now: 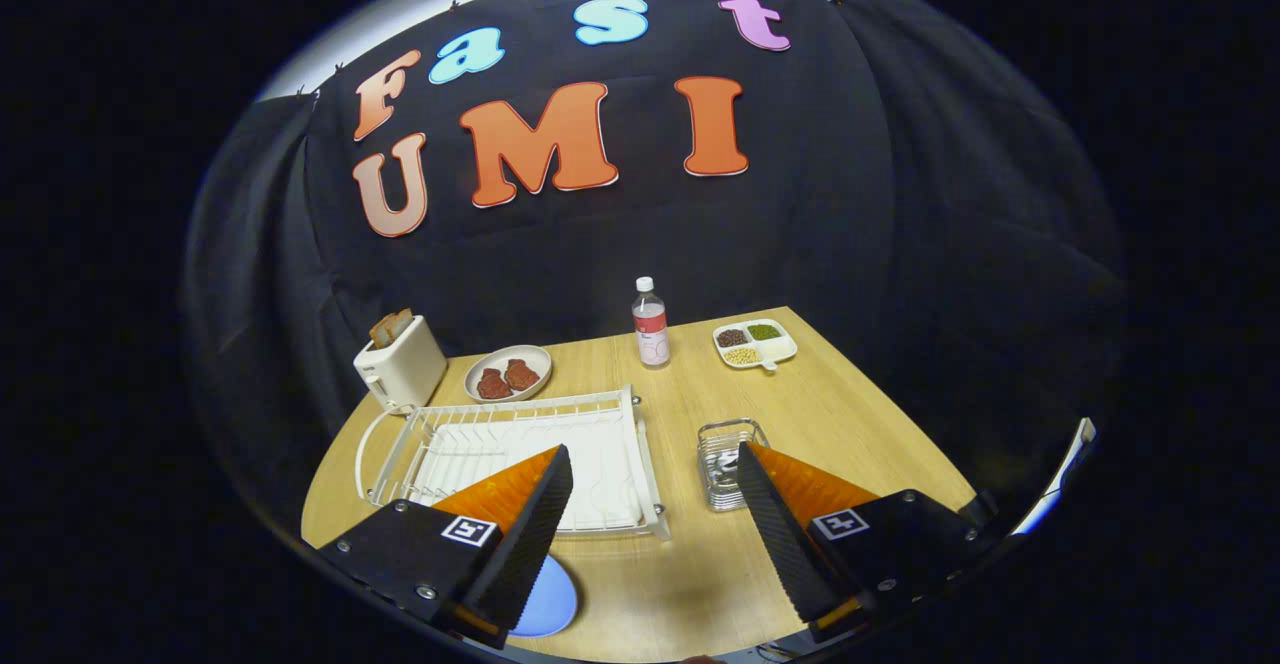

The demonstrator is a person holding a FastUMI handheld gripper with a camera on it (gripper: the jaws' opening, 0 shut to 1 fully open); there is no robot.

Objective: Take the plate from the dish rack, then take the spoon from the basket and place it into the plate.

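Observation:
My gripper (652,452) hangs open above the wooden table (690,564), with nothing between its fingers. A light blue plate (548,599) lies flat on the table near the front edge, partly hidden under the left finger (520,524). The white dish rack (600,406) stands beyond the left finger, and its bars hold nothing. A small wire basket (722,444) stands just ahead of the right finger (775,524). Something shiny lies inside it, but I cannot make out the spoon's shape.
At the back of the table stand a white toaster (400,364) with toast, a plate of brown meat pieces (508,372), a clear bottle (650,324) and a divided dish of beans (755,344). Bare wood lies between the rack and the basket.

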